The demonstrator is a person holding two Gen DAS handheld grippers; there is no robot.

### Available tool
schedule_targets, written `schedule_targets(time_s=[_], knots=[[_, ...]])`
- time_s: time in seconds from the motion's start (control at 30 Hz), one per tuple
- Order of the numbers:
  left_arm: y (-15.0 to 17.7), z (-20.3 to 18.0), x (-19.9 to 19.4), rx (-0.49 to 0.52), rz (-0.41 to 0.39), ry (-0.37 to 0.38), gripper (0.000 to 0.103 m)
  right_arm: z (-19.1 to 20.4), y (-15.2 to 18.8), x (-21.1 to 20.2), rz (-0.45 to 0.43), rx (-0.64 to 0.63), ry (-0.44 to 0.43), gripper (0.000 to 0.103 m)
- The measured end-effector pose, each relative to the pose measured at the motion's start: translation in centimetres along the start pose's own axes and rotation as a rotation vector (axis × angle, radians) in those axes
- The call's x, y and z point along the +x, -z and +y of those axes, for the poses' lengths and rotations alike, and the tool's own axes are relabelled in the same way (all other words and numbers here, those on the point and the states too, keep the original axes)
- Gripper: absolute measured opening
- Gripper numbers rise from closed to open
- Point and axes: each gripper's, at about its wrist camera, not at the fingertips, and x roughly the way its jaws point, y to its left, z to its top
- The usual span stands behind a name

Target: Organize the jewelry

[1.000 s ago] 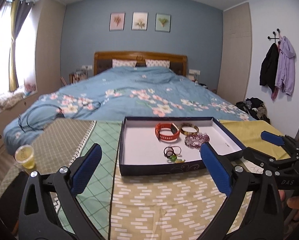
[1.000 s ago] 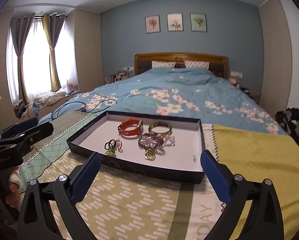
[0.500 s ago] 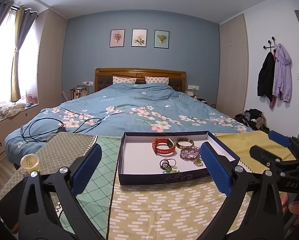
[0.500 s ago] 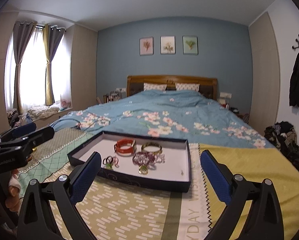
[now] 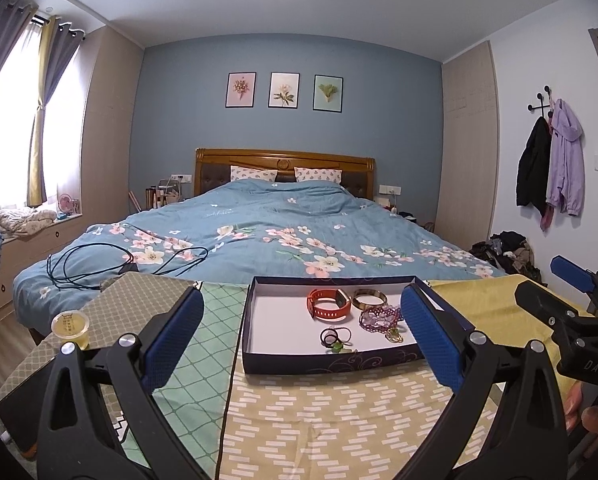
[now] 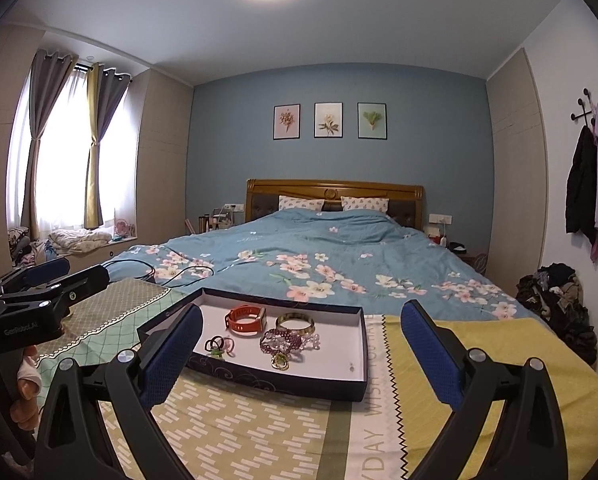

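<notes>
A dark blue box (image 5: 331,362) (image 6: 259,378) with a white inside lies on the patterned cloth at the foot of the bed. In it rest an orange watch band (image 5: 327,304) (image 6: 246,321), a gold bangle (image 5: 369,298) (image 6: 295,323), a purple bead bracelet (image 5: 379,317) (image 6: 284,341) with a green pendant (image 6: 280,361), and black hair ties (image 5: 333,336) (image 6: 219,345). My left gripper (image 5: 301,336) stands open in front of the box, nothing between its blue pads. My right gripper (image 6: 301,346) is open too, empty, just short of the box.
A small yellow lidded cup (image 5: 70,326) sits on the cloth at the left. Black cables (image 5: 99,264) lie on the blue flowered bed (image 5: 279,236) behind the box. Yellow cloth (image 6: 491,360) spreads right of the box. A clothes pile (image 6: 555,300) is on the floor at right.
Both grippers have tilted up and drawn back from the box, so it now looks smaller and lower in both views. The jewelry has not moved.
</notes>
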Motion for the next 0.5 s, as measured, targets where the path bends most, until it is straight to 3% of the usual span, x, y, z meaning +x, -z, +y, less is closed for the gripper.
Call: schedule_targets(time_s=[0.5], knots=[[-0.4, -0.1, -1.6, 0.009, -0.025, -0.004, 0.097, -0.1, 0.1, -0.6, -0.012, 0.007, 0.013, 0.096]])
